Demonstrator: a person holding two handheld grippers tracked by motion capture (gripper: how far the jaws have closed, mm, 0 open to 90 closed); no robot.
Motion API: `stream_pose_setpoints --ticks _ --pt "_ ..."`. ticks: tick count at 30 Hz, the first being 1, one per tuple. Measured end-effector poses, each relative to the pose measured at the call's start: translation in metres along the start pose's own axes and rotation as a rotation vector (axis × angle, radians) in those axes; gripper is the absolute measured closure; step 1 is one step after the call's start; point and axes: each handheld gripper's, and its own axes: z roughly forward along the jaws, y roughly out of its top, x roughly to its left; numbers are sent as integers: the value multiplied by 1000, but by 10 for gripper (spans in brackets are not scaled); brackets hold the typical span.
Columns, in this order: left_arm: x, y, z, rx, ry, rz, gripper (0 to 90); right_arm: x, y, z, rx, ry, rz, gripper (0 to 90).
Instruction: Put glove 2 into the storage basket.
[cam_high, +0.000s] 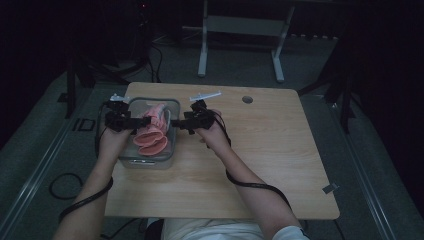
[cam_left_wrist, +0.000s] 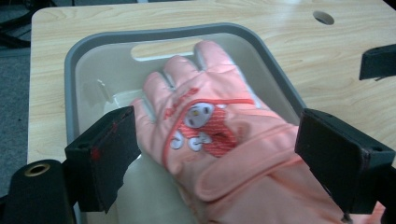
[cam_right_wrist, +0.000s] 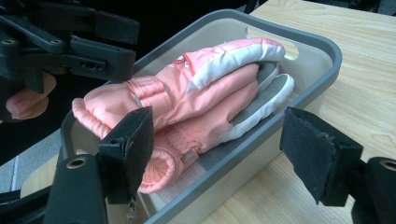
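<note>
Left gripper view: gripper (cam_left_wrist: 215, 158) wide open around gloves (cam_left_wrist: 210, 130).

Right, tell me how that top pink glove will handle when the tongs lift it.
The top pink glove looks padded and soft, so it will probably flop and sag at the cuff. Likely light. It lies on a second glove in the grey bin, so it may drag that along.

— Seen on the gripper rigs?
— Matte black two-jaw left gripper (cam_left_wrist: 212, 156), padded square jaws, brass-ringed hole; black cables trailing.
— And clothing?
— White short sleeve (cam_high: 290, 234), bare forearms.
</note>
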Motion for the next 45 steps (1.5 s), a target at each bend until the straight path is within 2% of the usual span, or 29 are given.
stream_pose_setpoints --ticks 3,7,11,14,17,19,20,22,26,28,34,36,38,45 --pt "-6 1 -2 0 6 22 129 0 -1 -2 1 -6 -3 260" --pt "-14 3 -5 -13 -12 38 129 -2 -2 -5 -3 -10 -4 261" --pt "-28 5 -10 -43 -36 64 128 -3 -3 -8 -6 -13 -7 260" --pt "-45 3 -14 -73 -70 89 129 -4 -5 -10 -6 -13 -9 260" --pt "-70 -1 -16 -93 -117 161 129 -5 -11 -15 -5 -18 -27 237" --pt "-82 -4 -15 -92 -140 191 125 -7 -14 -19 -4 -22 -33 230" --pt "-82 -4 -15 -92 -140 191 118 -7 -14 -19 -4 -22 -33 230" --pt "-99 -9 -15 -99 -188 219 118 -9 -18 -27 -9 -32 -31 231" --pt "-121 -18 -15 -113 -255 257 118 -14 -30 -43 -12 -54 -65 220" --pt "-132 -23 -14 -106 -274 291 118 -17 -37 -51 -6 -67 -85 212" --pt "-158 -37 -3 -75 -349 339 118 -27 -59 -68 -5 -64 -80 204" --pt "-166 -43 1 -69 -355 369 118 -30 -69 -72 -4 -66 -78 202" --pt "-172 -49 7 -56 -366 395 118 -33 -78 -75 7 -76 -86 191" --pt "-188 -67 22 -21 -416 433 116 -45 -108 -86 20 -102 -75 150"
